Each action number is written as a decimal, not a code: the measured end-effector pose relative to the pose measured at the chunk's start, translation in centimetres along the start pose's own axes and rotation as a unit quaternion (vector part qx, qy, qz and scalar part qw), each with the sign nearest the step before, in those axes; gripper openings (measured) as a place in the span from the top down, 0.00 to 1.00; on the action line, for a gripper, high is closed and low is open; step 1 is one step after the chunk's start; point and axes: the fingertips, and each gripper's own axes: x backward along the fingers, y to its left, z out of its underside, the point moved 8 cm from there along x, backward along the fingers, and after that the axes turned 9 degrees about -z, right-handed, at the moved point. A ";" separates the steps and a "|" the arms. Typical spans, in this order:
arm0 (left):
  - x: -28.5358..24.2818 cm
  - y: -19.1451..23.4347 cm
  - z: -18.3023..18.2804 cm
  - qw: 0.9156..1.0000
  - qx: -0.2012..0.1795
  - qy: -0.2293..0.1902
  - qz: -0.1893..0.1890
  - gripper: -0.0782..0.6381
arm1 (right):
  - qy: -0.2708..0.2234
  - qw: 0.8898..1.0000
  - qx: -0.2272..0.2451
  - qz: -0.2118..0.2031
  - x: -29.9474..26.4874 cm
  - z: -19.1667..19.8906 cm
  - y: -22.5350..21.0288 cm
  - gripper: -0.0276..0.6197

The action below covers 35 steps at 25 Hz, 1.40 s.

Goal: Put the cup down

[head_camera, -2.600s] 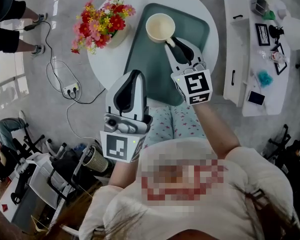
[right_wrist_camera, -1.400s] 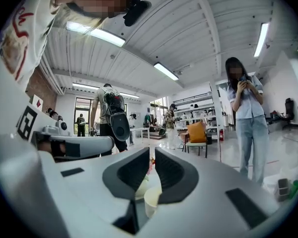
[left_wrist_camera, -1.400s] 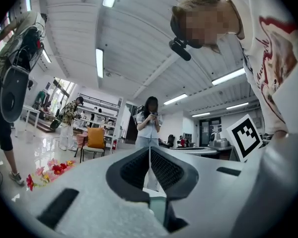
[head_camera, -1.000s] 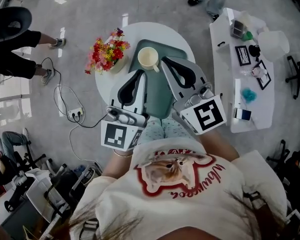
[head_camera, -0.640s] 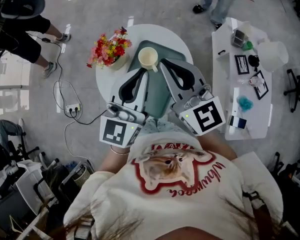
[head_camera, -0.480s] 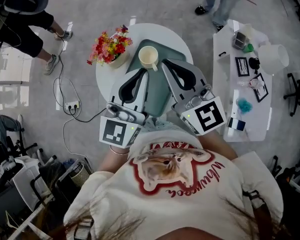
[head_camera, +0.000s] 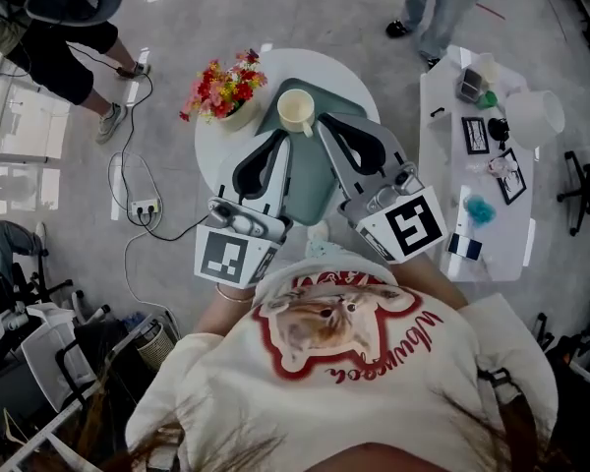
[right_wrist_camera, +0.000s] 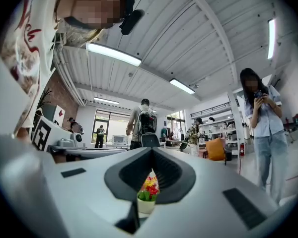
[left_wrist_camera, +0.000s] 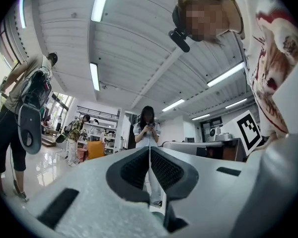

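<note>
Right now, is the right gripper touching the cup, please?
Apart. In the right gripper view the right gripper is shut and bare; the cup sits on the tray.

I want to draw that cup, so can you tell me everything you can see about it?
The cup is cream-coloured and round, maybe ceramic or plastic, and seems empty. It stands upright, mouth up, at the far end of a dark green tray on the round white table, to the right of the flowers. Only the tray touches it. The right gripper close by is shut and not holding it.
</note>
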 end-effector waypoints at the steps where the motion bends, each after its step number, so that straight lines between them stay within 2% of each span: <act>1: 0.3 -0.1 -0.2 1.000 -0.001 -0.006 0.001 0.86 | 0.000 1.000 0.002 0.001 0.2 -0.1 0.3 0.91; 5: 2.5 -0.2 -0.9 1.000 0.002 -0.020 0.003 0.86 | -0.006 1.000 0.009 0.009 1.1 -0.7 2.3 0.91; 9: 5.7 -1.1 -1.2 1.000 0.009 -0.002 0.005 0.86 | -0.010 1.000 0.004 0.013 2.2 -1.2 5.2 0.91; 14: 11.2 -2.3 -2.8 1.000 -0.005 -0.016 0.018 0.86 | -0.024 0.999 0.016 0.015 3.8 -2.2 10.8 0.91; 19: 17.3 -3.8 -3.8 1.000 -0.007 -0.003 0.027 0.86 | -0.037 0.999 0.030 0.016 5.7 -3.3 16.9 0.91; 26: 25.2 -6.7 -5.1 0.999 0.004 -0.015 0.038 0.86 | -0.043 0.998 0.031 0.041 10.0 -4.2 24.6 0.91; 35: 32.2 -9.0 -6.1 0.998 0.003 -0.040 0.049 0.86 | -0.040 0.996 0.043 0.065 14.4 -5.4 31.7 0.91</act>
